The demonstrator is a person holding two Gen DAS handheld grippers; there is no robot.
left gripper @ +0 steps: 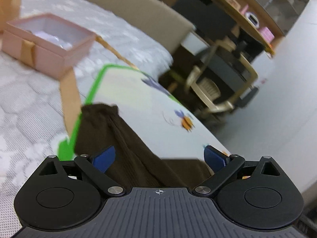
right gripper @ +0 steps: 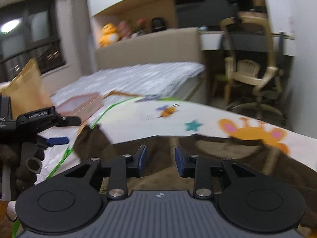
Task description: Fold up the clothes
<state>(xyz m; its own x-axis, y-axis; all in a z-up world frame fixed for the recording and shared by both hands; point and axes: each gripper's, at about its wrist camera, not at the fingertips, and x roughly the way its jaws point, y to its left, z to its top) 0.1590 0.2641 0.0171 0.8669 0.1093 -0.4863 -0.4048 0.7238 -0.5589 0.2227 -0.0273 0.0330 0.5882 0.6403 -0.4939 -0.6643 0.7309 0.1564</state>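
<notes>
Left claw: my left gripper [left gripper: 159,156] stood wide open, its blue-padded fingers [left gripper: 104,158] spread to either side of a ridge of the dark brown ribbed garment [left gripper: 126,148], nothing pinched between them.
Right claw: my right gripper [right gripper: 160,161] was partly open, a clear gap between its blue pads [right gripper: 143,159], poised just over brown cloth; I gripped nothing.
Garment: the brown garment lay spread on the white play mat with a green border and cartoon bee and giraffe prints [left gripper: 138,99]; one bunched end reached the mat's green left edge, the rest ran toward me under both claws. Motion blur hid how it was folded.
Mat: it covered the near part of the white quilted bed [left gripper: 29,103], its right side reaching the bed's edge.
Box: an open pale pink cardboard box with a tan ribbon [left gripper: 47,43] sat on the bed beyond the mat's far left corner, apart from the garment.
Left device, seen from my right: its black body [right gripper: 39,117] hovered by the mat's left edge.
Background: a cream swivel chair [right gripper: 255,79] stood off the bed's far side.
</notes>
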